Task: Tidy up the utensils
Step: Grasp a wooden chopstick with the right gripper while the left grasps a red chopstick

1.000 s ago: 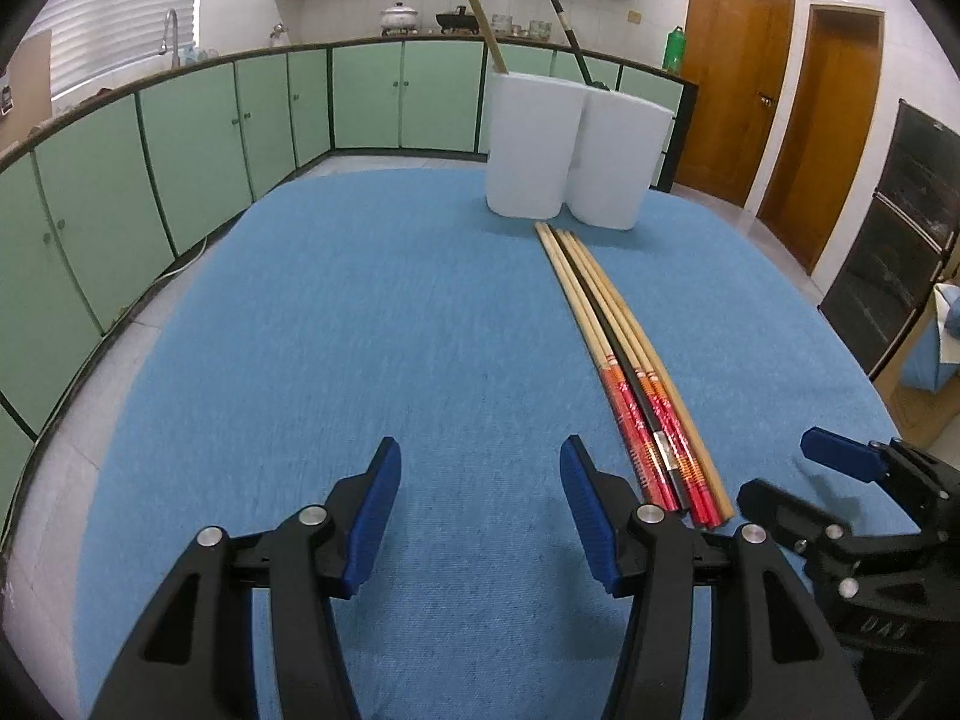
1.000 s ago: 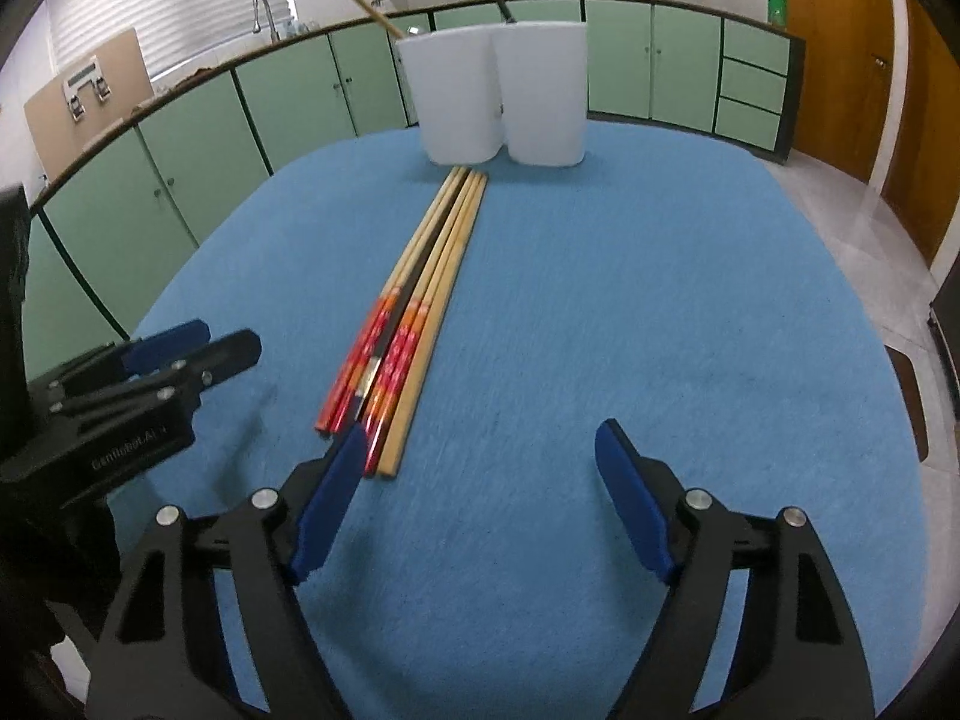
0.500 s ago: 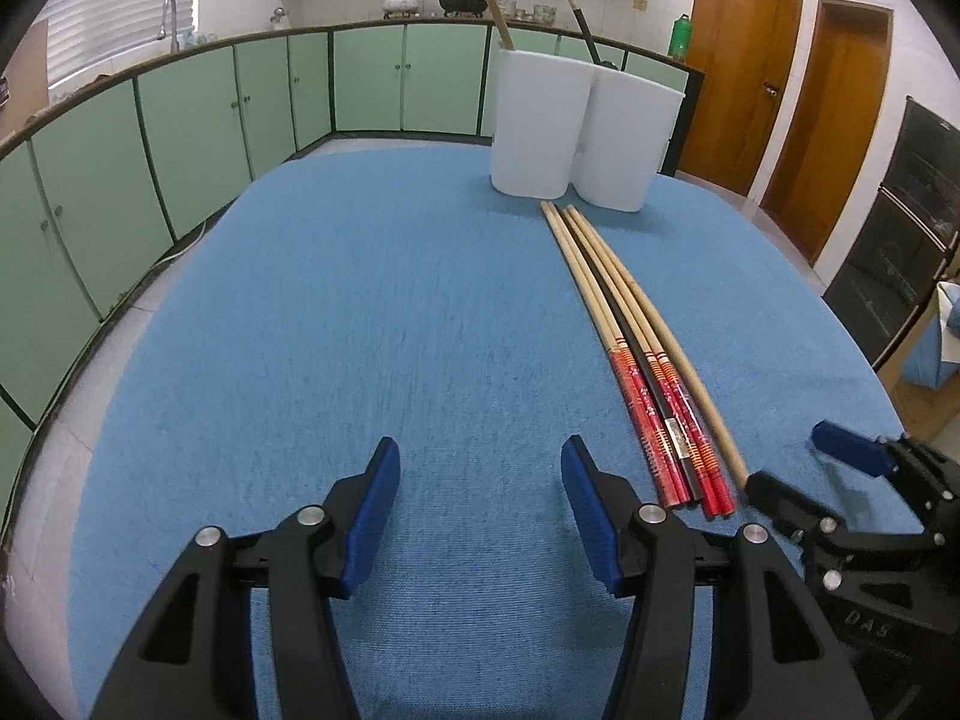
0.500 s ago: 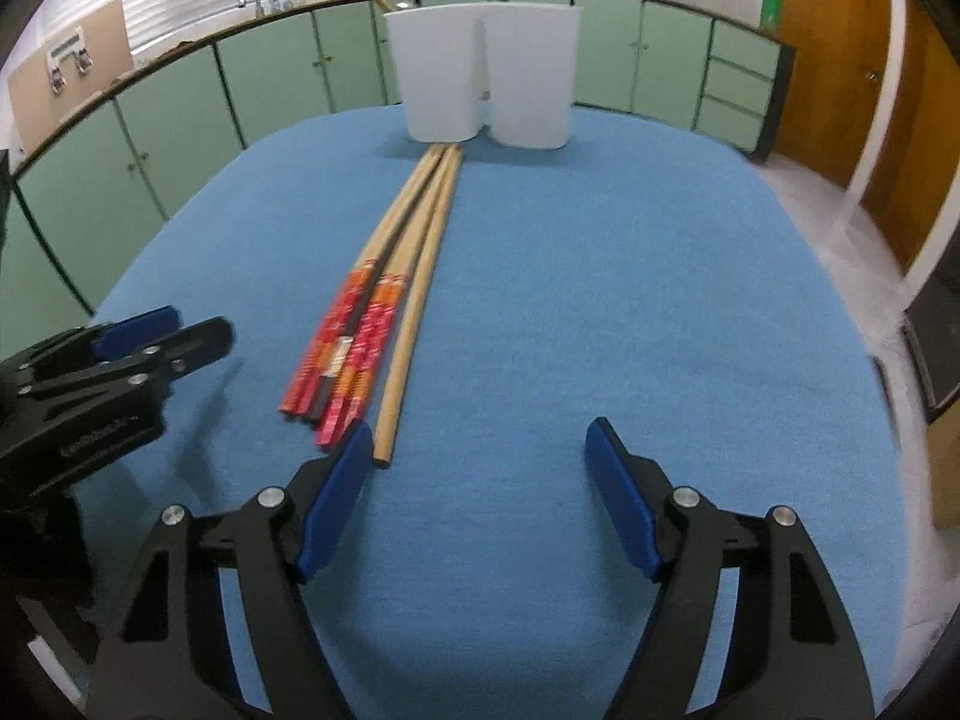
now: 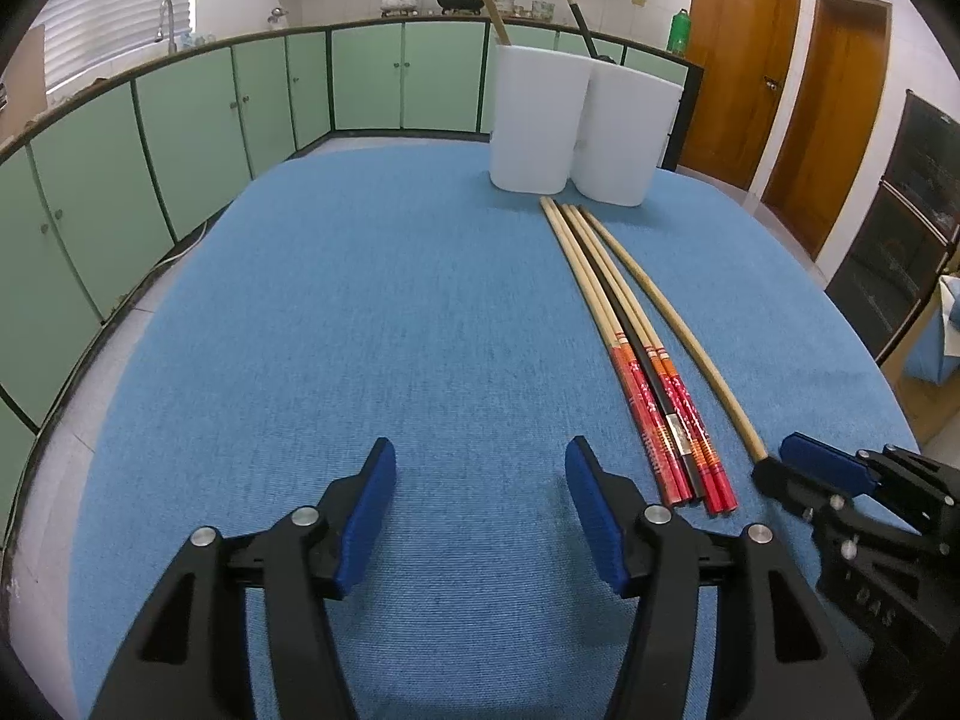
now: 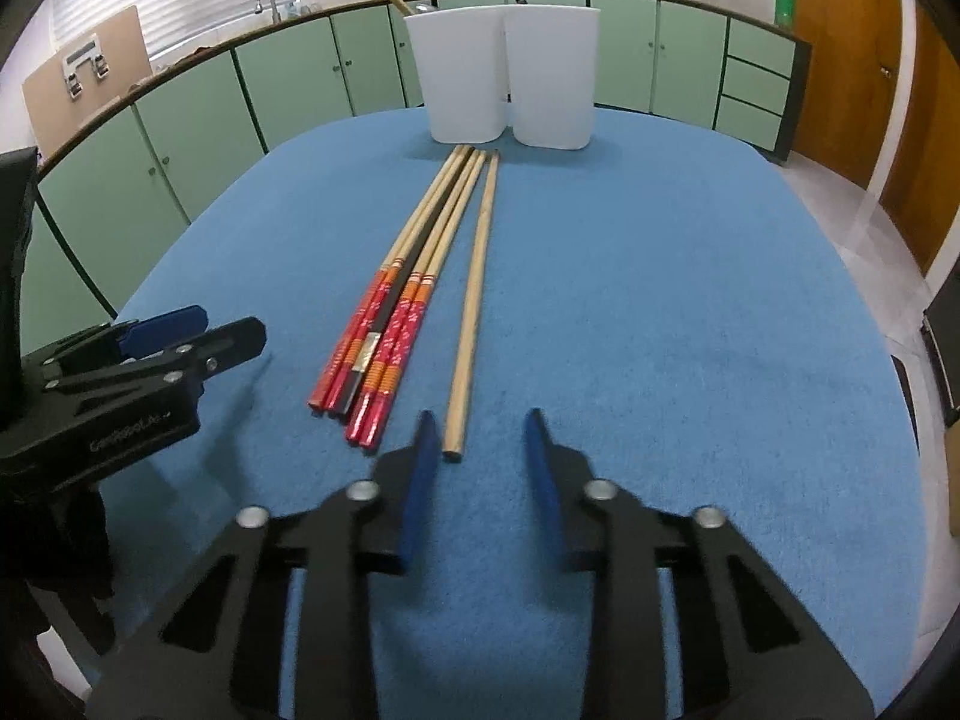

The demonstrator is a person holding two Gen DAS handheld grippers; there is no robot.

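Since the earlier frame, the plain wooden chopstick [image 6: 474, 312] had swung apart from the red-handled bundle [image 6: 384, 330] on the blue cloth [image 6: 660, 300]. Right gripper [image 6: 483, 450] had just been closing, its jaws not yet together, the stick's end between them, unpinched. Left gripper [image 5: 480, 516] stood open over bare cloth.

Blue tablecloth [image 5: 372, 312] was matt woven cloth, plain chopstick [image 6: 474, 306] bare smooth wood, bundled chopsticks [image 6: 384, 336] glossy red lacquer, white containers [image 6: 504, 72] smooth matt plastic, gripper pads [image 5: 363, 516] ribbed blue.
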